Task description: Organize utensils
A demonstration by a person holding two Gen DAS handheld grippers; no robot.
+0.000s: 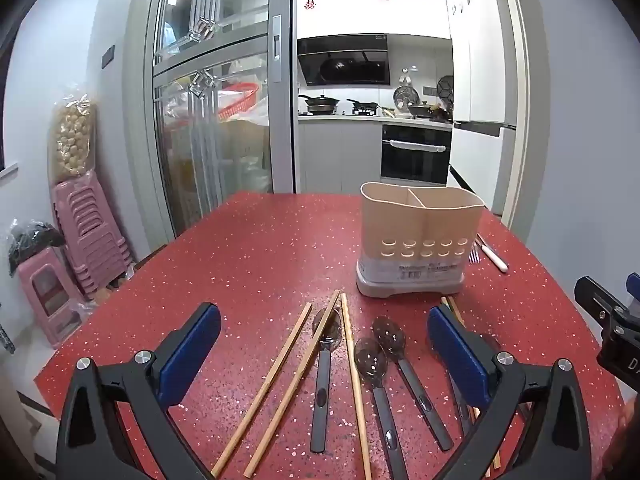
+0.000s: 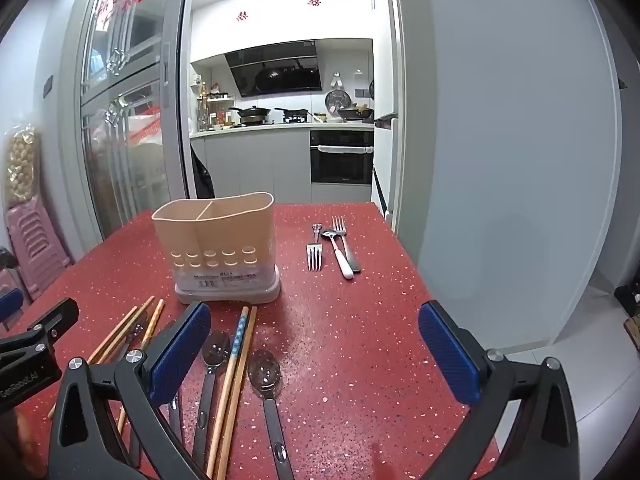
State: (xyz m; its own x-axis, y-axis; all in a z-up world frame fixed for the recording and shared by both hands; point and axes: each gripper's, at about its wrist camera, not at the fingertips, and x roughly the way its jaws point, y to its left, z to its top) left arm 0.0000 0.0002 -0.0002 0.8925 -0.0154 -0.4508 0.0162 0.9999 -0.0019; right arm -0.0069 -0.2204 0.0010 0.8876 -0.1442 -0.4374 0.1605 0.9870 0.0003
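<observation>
Both the left gripper (image 1: 324,344) and the right gripper (image 2: 314,344) hang spread wide and empty over the near edge of the speckled red table (image 1: 256,248), their blue ribbed pads hiding parts of the wooden chopsticks (image 1: 288,388) and glossy dark-handled spoons (image 1: 384,392), whose ends run out of frame. The beige two-compartment plastic holder (image 2: 220,248), perforated low down, stands mid-table. Steel forks (image 2: 314,256) and a white-handled spoon (image 2: 340,254) lie toward the far right corner.

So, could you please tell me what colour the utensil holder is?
The utensil holder is beige with a grey base, clearest in the right wrist view.
</observation>
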